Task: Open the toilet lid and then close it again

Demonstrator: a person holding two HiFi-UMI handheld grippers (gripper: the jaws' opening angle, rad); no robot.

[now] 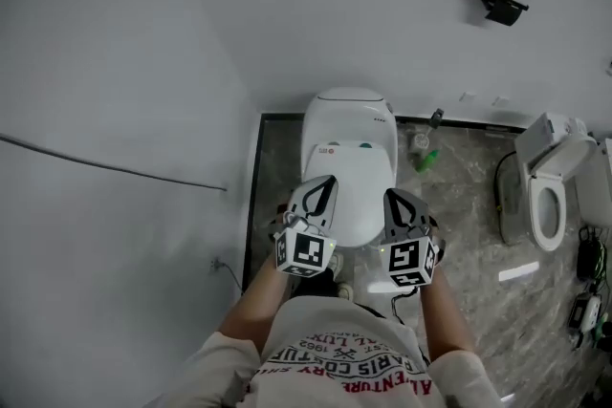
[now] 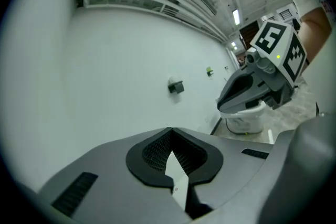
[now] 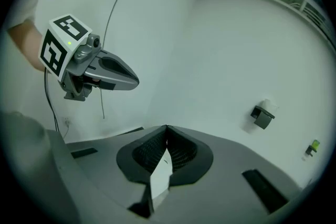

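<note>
The white toilet (image 1: 349,115) stands below me against the wall, and its lid (image 1: 356,191) lies shut over the bowl. Both grippers are held up in front of my chest, well above the lid and apart from it. The left gripper (image 1: 330,180) is shut with nothing in it; its jaws meet at the tip in the left gripper view (image 2: 170,131). The right gripper (image 1: 390,195) is also shut and empty, jaws together (image 3: 166,128). Each gripper view shows the other gripper beside it: the right gripper (image 2: 221,104) and the left gripper (image 3: 135,81). Neither gripper view shows the toilet.
A second toilet (image 1: 550,201) with its lid up stands at the right on the marble floor. A green bottle (image 1: 427,160) lies beside the first toilet. A black holder (image 1: 500,0) is mounted on the white wall. A thin cable (image 1: 115,169) runs along the left wall.
</note>
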